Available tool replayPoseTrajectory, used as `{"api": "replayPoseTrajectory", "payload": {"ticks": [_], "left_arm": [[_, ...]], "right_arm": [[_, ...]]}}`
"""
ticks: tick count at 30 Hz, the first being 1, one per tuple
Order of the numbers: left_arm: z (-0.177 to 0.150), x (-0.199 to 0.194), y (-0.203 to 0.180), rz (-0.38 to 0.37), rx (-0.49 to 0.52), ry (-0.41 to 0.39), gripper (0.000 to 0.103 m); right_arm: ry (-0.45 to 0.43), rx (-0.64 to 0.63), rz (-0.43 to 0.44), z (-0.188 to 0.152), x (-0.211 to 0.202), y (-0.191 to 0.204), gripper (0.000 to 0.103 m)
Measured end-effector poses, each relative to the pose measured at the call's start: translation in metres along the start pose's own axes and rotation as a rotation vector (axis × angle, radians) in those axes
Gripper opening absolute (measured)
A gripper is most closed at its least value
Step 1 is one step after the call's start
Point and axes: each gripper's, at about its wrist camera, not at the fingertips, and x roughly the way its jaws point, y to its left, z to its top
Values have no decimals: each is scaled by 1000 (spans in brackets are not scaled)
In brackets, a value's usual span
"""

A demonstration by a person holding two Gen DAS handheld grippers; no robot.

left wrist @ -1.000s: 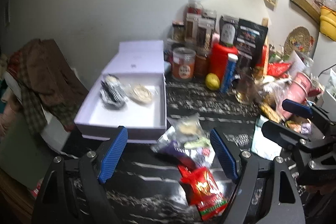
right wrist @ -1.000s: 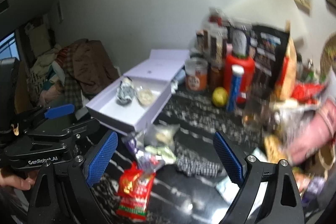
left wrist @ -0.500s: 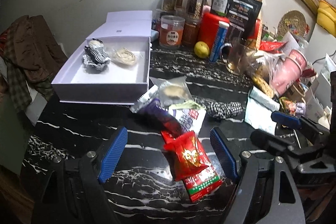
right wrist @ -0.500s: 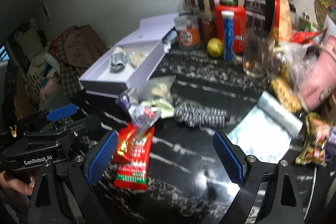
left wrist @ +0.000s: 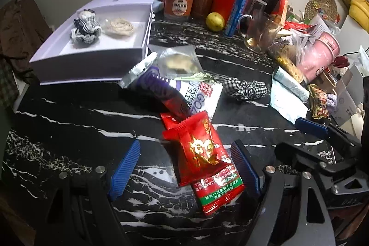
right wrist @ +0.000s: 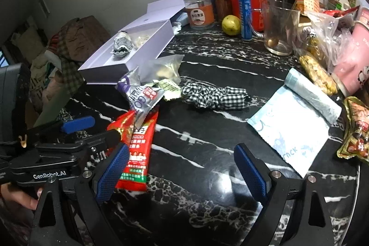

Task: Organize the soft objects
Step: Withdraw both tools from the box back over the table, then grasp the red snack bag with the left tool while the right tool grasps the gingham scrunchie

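Nearest the lens, left gripper (left wrist: 184, 167) with blue pads spread wide, nothing clamped, poised over red snack packets (left wrist: 203, 160) lying on a black marble tabletop (left wrist: 69, 121). Alongside, right gripper (right wrist: 182, 172) likewise released and empty, bare stone between its pads, one red packet just beside its left pad. Beyond the packets, a loose heap of purple, white and clear wrappers (left wrist: 175, 84). Just right of that heap, flat on the stone, a black-and-white checked scrunchie (right wrist: 214, 93), well apart from both grippers. Right of it, a pale blue roll of bags (right wrist: 299, 112), partly unrolled. Farther back on the left, an open white box (left wrist: 92, 59) holding a second checked scrunchie (left wrist: 85, 29) and a cream-coloured one (left wrist: 120, 25). Against the wall, jars (left wrist: 180, 1), a red canister, a lemon (left wrist: 214, 21) and a glass mug (right wrist: 279, 29).
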Motion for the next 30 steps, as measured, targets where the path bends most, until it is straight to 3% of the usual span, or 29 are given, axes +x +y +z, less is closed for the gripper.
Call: {"api": "replayPoseTrajectory", "payload": {"ticks": [6, 11, 14, 26, 30], "left_arm": [[-1, 17, 1, 16, -5, 35, 80], [0, 31, -3, 1, 0, 80, 44], [0, 31, -6, 5, 19, 68, 39], [20, 4, 0, 7, 18, -23, 39], [26, 7, -1, -1, 1, -38, 39]], "right_arm": [[3, 2, 10, 2, 8, -10, 93], [15, -2, 3, 5, 18, -20, 93], [20, 2, 0, 9, 23, -27, 93], [-7, -60, -82, 46, 45, -47, 93], [2, -108, -57, 59, 59, -49, 93]]}}
